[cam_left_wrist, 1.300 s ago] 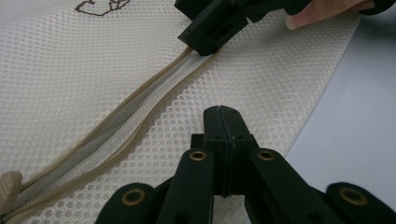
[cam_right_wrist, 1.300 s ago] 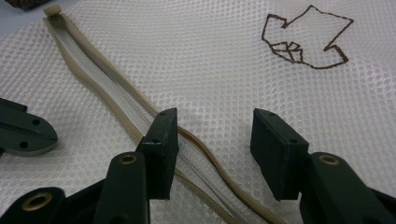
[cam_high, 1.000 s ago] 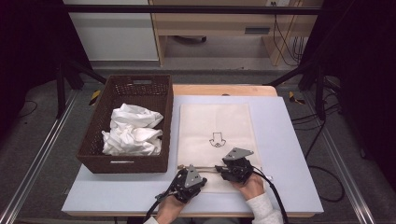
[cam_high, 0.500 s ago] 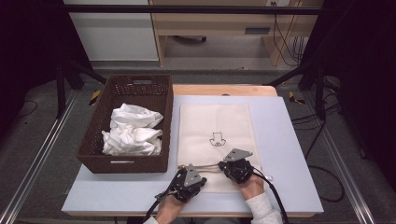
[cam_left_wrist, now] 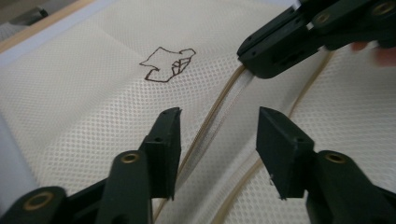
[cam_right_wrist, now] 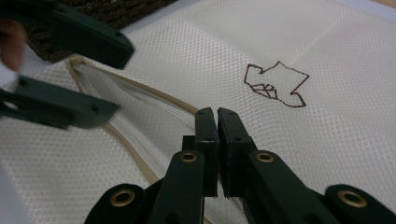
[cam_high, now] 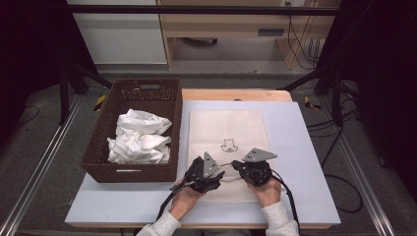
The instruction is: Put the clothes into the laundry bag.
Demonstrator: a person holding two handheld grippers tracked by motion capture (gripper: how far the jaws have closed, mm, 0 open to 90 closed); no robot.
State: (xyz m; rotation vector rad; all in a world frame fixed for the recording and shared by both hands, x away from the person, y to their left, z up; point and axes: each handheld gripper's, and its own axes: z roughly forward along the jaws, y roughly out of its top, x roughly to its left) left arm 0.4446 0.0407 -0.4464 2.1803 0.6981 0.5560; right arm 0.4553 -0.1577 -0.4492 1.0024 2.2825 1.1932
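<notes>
**Desk:** What is happening nearest the camera?

**Operator:** I am holding my left gripper (cam_high: 220,173) and my right gripper (cam_high: 235,166) over the near end of a cream mesh laundry bag (cam_high: 228,130), which is lying flat on the pale blue table (cam_high: 305,147) just right of the basket. My left jaws have just been opening and are standing apart, straddling the bag's zipper seam (cam_left_wrist: 219,109) with nothing pressed between the pads. My right jaws are sitting together; in the right gripper view (cam_right_wrist: 217,114) they are meeting at the raised tan edge of the bag's opening (cam_right_wrist: 140,88), but I cannot tell whether they are pinching the mesh.

**Desk:** And farther off?

**Operator:** Beyond the tips, a small brown outline drawing (cam_high: 228,145) is showing on the middle of the bag. To the left, a dark wicker basket (cam_high: 98,152) is sitting beside the bag, holding crumpled white cloth (cam_high: 140,137). A wooden board's edge (cam_high: 236,94) is lying along the table's far side.
</notes>
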